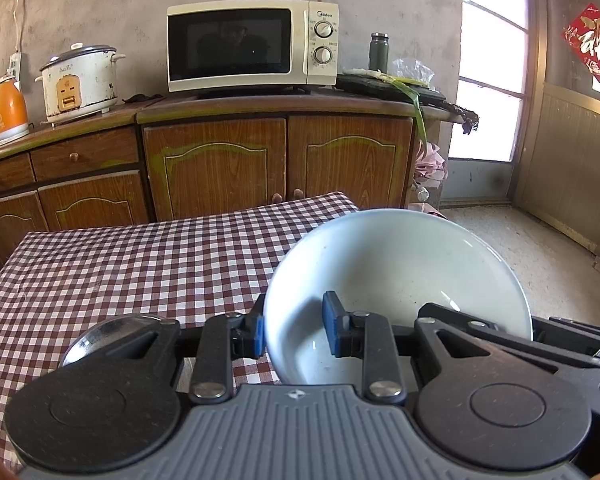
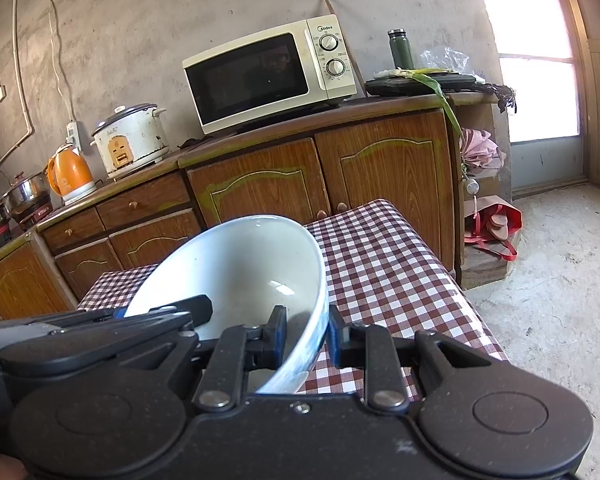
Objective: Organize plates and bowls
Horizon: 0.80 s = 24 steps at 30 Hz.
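White bowl clamped by both claws above the checked counter

A microwave (image 1: 252, 46) is seen at upper centre. The bowl (image 1: 396, 280) is gripped at opposite rims by the left claw (image 1: 294, 330) and right claw (image 2: 303, 338); a steel dish (image 1: 100, 338) is partly hidden at lower left.

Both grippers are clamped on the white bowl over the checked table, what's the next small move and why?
Probably lower the white bowl straight down onto the checked tablecloth, levelling it first. It hangs tilted above the table, with the left gripper pinching its left rim and the right gripper its right rim. Steer clear of the metal dish at the left gripper's side.
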### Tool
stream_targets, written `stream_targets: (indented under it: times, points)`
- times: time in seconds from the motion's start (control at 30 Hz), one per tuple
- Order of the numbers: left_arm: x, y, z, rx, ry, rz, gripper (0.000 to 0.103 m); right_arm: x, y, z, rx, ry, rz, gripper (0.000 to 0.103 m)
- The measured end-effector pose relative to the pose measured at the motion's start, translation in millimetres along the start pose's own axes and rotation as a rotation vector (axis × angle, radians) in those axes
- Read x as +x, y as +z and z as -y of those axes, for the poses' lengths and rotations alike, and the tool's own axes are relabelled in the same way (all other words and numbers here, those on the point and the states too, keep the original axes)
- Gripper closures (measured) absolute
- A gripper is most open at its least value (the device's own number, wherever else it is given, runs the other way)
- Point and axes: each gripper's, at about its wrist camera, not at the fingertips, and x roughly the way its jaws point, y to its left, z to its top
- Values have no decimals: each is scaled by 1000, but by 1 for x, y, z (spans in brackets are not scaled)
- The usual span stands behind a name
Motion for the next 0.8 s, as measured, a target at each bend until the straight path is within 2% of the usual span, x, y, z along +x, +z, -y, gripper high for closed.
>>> stream_targets:
  times: [0.8]
  points:
    - [-2,-6,4,1,-7,-7,75,-4,-8,5,1,-6,-8,75]
